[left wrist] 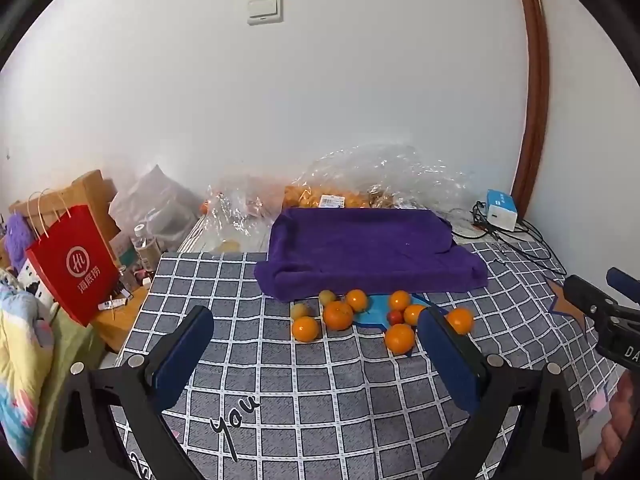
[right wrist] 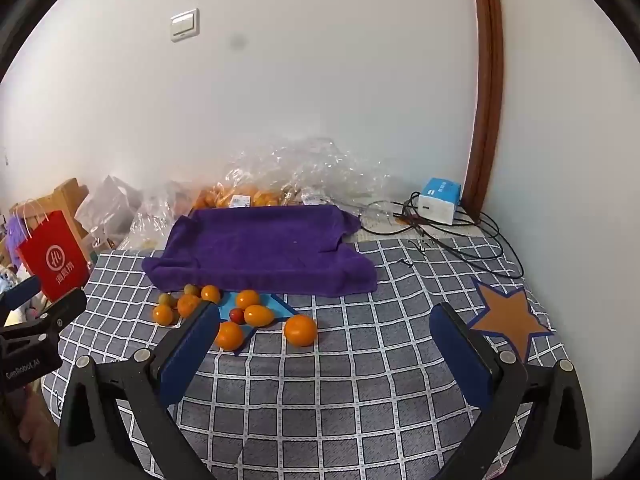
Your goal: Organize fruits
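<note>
Several oranges [left wrist: 338,315] [right wrist: 300,330], two small greenish-yellow fruits [left wrist: 300,311] [right wrist: 167,299] and one small red fruit [left wrist: 395,317] [right wrist: 237,315] lie loose on the checked cloth, in front of a purple towel [left wrist: 360,252] [right wrist: 260,248]. Some rest on a blue star patch [left wrist: 376,312] [right wrist: 276,306]. My left gripper [left wrist: 316,320] is open and empty, held above the cloth short of the fruits. My right gripper [right wrist: 326,314] is open and empty, to the right of the pile; it also shows at the left wrist view's right edge [left wrist: 600,312].
Clear plastic bags with more oranges [left wrist: 340,196] [right wrist: 240,198] lie behind the towel by the wall. A blue-white box with cables [left wrist: 502,210] [right wrist: 438,200] sits at the back right. A red paper bag [left wrist: 74,264] [right wrist: 54,256] stands off the table's left edge. An orange star patch [right wrist: 512,318] marks the cloth at right.
</note>
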Available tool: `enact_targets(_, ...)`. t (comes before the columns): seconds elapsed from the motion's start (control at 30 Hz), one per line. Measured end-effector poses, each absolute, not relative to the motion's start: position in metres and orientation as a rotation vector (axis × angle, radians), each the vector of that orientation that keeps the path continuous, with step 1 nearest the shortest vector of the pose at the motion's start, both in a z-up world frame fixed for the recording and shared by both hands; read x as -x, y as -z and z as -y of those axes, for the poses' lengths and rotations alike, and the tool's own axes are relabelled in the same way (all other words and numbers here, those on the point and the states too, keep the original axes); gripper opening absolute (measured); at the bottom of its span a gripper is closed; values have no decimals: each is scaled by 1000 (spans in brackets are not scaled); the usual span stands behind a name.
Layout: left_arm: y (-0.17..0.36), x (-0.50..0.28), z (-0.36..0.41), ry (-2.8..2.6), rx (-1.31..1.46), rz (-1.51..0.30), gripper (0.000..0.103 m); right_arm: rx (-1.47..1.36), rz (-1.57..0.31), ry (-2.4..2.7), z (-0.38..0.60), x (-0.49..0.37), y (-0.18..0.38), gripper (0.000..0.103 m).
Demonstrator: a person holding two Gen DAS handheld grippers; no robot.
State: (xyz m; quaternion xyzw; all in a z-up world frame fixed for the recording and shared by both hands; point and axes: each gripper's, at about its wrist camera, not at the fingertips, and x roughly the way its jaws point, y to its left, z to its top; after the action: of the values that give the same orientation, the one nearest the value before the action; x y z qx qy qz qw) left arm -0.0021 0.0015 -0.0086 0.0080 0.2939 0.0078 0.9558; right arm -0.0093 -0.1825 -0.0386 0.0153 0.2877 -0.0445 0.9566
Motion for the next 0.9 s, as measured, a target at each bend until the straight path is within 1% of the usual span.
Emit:
enact_targets(0.27, 2, 1, 1, -6, -7, -588, 103, -6, -580, 104, 181, 12, 37, 103)
enact_targets(0.9, 6, 11, -3, -5, 16, -577, 103, -14, -570, 104, 181, 19, 36, 103)
